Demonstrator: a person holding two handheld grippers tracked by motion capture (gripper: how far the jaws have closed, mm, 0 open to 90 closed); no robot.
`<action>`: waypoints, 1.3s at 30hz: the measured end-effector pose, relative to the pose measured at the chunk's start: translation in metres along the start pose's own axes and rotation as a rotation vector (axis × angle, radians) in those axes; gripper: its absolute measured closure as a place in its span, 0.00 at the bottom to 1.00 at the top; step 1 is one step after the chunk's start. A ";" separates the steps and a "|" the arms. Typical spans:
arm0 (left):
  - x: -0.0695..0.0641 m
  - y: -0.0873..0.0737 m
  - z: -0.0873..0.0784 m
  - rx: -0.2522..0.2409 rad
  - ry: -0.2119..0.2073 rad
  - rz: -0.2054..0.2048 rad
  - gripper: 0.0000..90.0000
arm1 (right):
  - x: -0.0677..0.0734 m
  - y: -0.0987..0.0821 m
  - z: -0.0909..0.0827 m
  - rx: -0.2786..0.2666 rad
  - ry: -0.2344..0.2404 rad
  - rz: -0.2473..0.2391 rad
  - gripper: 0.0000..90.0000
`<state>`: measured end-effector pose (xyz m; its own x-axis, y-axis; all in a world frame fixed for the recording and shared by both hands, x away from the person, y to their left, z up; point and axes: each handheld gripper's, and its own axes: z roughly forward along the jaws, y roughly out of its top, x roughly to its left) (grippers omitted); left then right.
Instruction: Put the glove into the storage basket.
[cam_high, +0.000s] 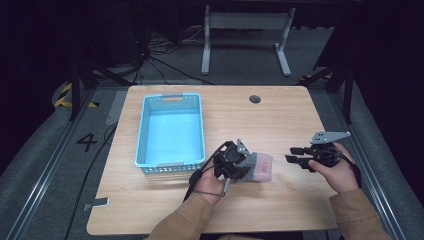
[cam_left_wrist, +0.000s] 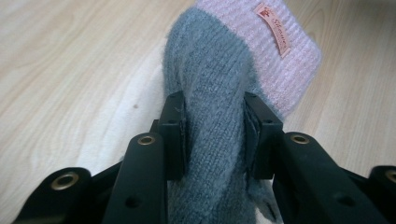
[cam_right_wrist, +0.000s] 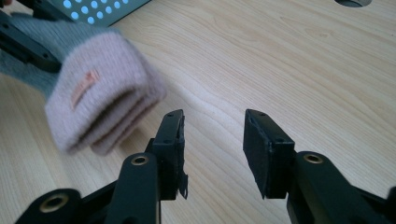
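Nearest you, L gripper (cam_high: 239, 165), in your left hand (cam_high: 210, 184), sits low-centre on the worktop (cam_high: 280, 115) in the high view. Its jaws are clamped on the grey body of a folded knit item, prob. a sock pair (cam_left_wrist: 224, 93); in the left gripper view both pads press into the grey knit, and the pink ribbed cuff w/ a small sewn label (cam_left_wrist: 275, 28) lies beyond the pads. In the right gripper view the sock pair (cam_right_wrist: 100, 100) looks raised, cuff end clear of the wood w/ a shadow beneath, though blur there makes this uncertain.

To the right, well apart from the sock pair, R gripper (cam_high: 296, 156) is in your right hand (cam_high: 336, 172), pointing left toward the cuff. Its jaws stand apart w/ nothing between them; bare wood shows in the gap in the right gripper view.

Farther off, left of centre, a light-blue perforated basket (cam_high: 144, 131) rests on the worktop. Beyond it, near the far edge, is a dark round cable hole (cam_high: 255, 99).
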<state>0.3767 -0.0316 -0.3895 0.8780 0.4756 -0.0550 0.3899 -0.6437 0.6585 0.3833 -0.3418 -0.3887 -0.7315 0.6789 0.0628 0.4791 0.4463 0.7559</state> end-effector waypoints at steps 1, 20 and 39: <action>0.002 0.000 -0.004 -0.009 0.002 -0.001 0.73 | 0.000 0.001 0.001 0.000 0.000 -0.005 0.66; 0.044 -0.008 -0.069 -0.077 0.069 -0.073 0.73 | -0.001 0.010 0.014 0.008 0.029 -0.015 0.65; 0.106 -0.035 -0.114 -0.114 0.129 -0.143 0.73 | 0.000 0.000 0.017 0.029 0.017 0.013 0.63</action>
<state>0.4248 0.1101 -0.3326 0.7703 0.6347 -0.0618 0.4675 -0.4961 0.7317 0.3914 -0.3320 -0.3995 -0.7331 0.6749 0.0837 0.5023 0.4544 0.7357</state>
